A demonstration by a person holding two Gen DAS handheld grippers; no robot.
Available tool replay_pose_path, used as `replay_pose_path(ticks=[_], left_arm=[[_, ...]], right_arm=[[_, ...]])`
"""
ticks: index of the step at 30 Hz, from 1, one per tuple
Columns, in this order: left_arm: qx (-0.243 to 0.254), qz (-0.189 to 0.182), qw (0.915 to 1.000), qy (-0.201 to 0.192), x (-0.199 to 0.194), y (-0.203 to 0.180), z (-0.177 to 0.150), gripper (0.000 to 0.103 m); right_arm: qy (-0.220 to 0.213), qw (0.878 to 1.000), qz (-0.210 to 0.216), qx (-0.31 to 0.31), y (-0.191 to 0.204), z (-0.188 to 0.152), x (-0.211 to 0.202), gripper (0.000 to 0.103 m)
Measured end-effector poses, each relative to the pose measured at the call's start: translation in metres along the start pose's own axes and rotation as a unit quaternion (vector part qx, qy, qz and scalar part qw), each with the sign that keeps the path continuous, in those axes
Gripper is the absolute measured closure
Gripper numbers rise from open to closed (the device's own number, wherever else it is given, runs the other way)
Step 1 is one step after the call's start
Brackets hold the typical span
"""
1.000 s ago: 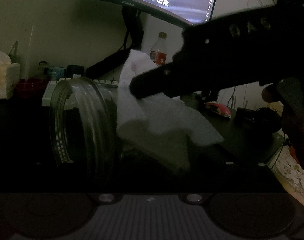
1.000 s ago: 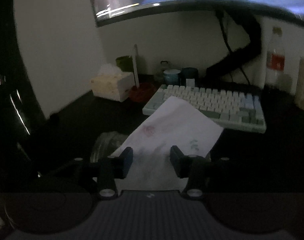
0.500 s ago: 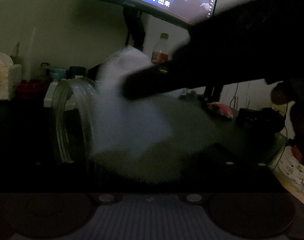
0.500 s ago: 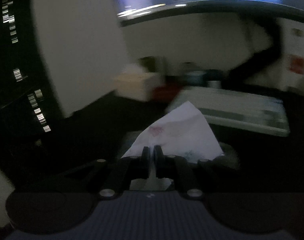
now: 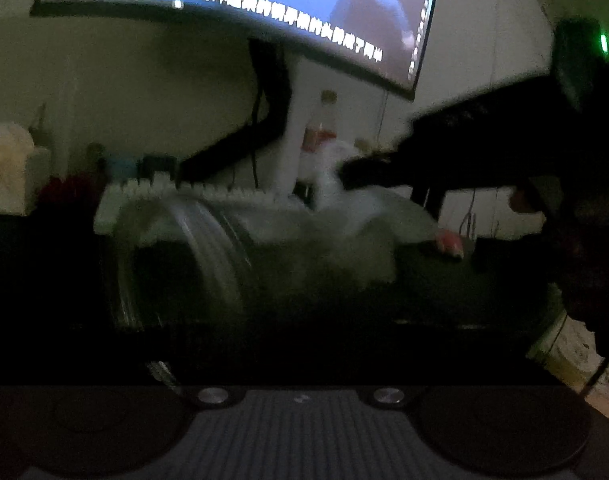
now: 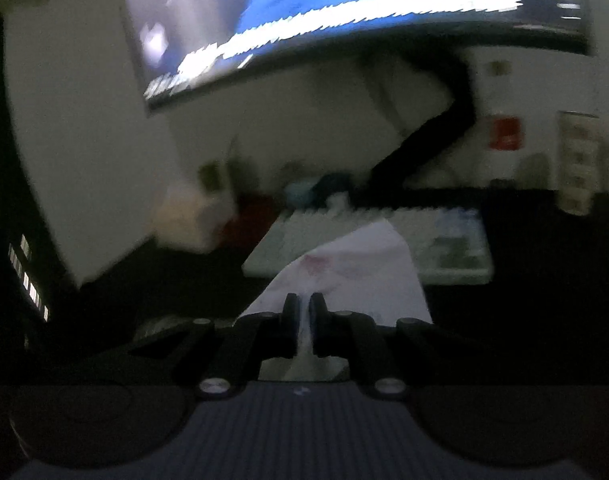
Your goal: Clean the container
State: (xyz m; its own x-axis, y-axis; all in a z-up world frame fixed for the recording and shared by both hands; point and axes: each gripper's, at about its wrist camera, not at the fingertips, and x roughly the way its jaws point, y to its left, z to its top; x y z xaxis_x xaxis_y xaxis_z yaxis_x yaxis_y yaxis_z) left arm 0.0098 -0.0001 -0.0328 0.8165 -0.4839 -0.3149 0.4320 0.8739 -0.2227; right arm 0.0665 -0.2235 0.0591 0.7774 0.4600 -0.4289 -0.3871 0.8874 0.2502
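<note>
- A dark counter (image 5: 436, 280) was seen in a dim room lit mostly by a wide curved monitor (image 5: 264, 12) hung above it on a black arm before a pale wall.
- A clear glass container (image 5: 176, 264) was seen on its side at the near left of the counter, its threaded mouth turned left.
- A white tissue (image 6: 344, 272) was gripped by the right tongs (image 6: 303, 312), whose jaws were closed on it; in the left view it was draped over the container's right part.
- The left tongs were not visible in the dark and blur; their jaws had just been closing, and the grip could not be told.
- At the far side a pale keyboard (image 6: 424, 248), a tissue box (image 5: 8, 176), cups and a bottle (image 5: 322, 128) were ranged along the wall.
</note>
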Motion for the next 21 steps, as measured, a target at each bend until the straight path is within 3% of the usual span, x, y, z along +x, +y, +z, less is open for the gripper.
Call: replay_pose_path(ticks=[2, 4, 6, 8, 10, 13, 16, 19, 21], left_arm=[[-0.019, -0.020, 0.9995, -0.012, -0.004, 0.002, 0.001, 0.087], [-0.027, -0.002, 0.9989, -0.039, -0.006, -0.002, 0.000, 0.092], [0.003, 0.067, 0.9952, -0.071, -0.011, -0.020, -0.001, 0.093], [0.040, 0.138, 0.9859, -0.085, -0.013, -0.041, -0.004, 0.093], [0.051, 0.175, 0.9801, -0.080, -0.011, -0.056, -0.006, 0.095], [0.094, 0.178, 0.9771, -0.068, 0.001, -0.072, -0.014, 0.096], [0.119, 0.182, 0.9741, -0.062, 0.009, -0.083, -0.020, 0.095], [0.126, 0.173, 0.9756, -0.048, 0.006, -0.089, -0.019, 0.094], [0.138, 0.169, 0.9751, -0.038, 0.001, -0.096, -0.016, 0.087]], right_arm=[[-0.010, 1.000, -0.017, 0.023, -0.017, -0.002, -0.012, 0.095], [-0.007, 0.999, -0.034, 0.028, -0.027, -0.009, -0.017, 0.095], [0.000, 0.998, -0.045, 0.031, -0.034, -0.017, -0.019, 0.095], [0.009, 0.998, -0.053, 0.029, -0.037, -0.026, -0.017, 0.095], [0.019, 0.998, -0.058, 0.022, -0.037, -0.034, -0.014, 0.095], [0.037, 0.998, -0.049, -0.009, -0.030, -0.044, -0.010, 0.095], [0.055, 0.998, -0.012, -0.038, -0.020, -0.053, -0.007, 0.095], [0.095, 0.995, 0.013, -0.028, -0.024, -0.055, 0.006, 0.095], [0.110, 0.993, 0.011, -0.049, -0.025, -0.053, 0.015, 0.095]])
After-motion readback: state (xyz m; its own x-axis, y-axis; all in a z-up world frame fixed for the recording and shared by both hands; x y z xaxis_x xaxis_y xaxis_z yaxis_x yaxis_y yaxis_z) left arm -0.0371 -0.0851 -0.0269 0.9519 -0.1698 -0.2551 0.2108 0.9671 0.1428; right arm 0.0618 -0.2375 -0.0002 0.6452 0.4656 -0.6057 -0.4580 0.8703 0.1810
